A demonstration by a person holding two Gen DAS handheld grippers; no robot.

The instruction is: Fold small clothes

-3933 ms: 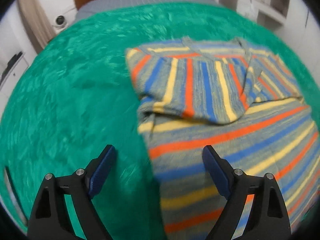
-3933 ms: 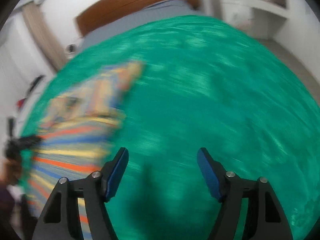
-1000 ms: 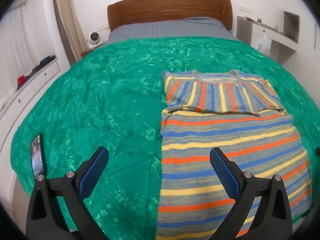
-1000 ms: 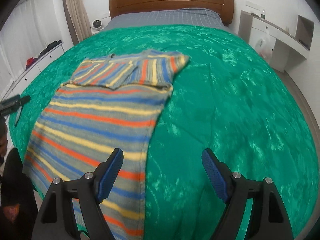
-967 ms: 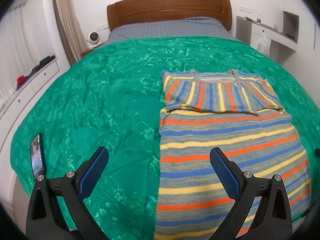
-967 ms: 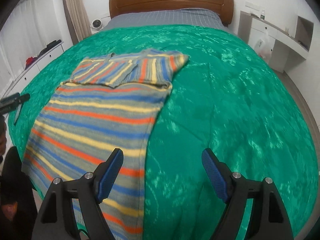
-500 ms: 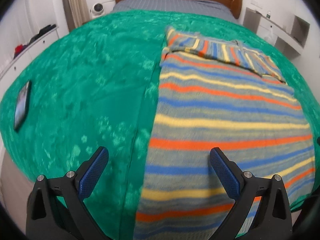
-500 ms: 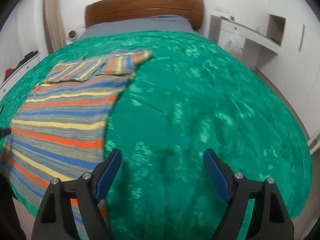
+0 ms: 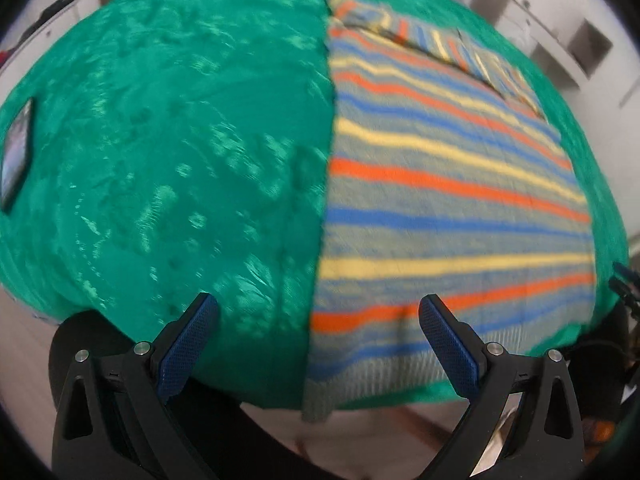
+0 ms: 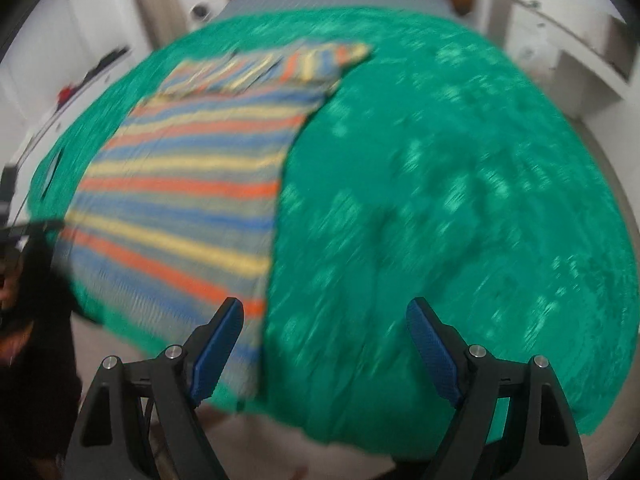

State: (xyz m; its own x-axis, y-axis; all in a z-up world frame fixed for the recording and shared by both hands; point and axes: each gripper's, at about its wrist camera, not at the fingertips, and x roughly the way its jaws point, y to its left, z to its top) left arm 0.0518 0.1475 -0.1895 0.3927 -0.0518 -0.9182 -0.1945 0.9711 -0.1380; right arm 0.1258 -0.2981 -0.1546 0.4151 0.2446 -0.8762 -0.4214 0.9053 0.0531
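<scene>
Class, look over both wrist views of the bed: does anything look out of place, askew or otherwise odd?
Slightly. The striped knitted garment lies flat on the green bedspread, but its near hem hangs over the bed's edge. A dark phone lies near the bedspread's left edge, unrelated to folding. Nothing looks spilled or damaged.

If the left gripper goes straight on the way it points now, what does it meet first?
Probably the near hem of the striped knitted garment, at its left corner; the open left gripper straddles that edge. Depth is unclear.

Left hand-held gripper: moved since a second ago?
Yes. The left hand-held gripper has dropped toward the striped sweater's near hem; the headboard has left view.
</scene>
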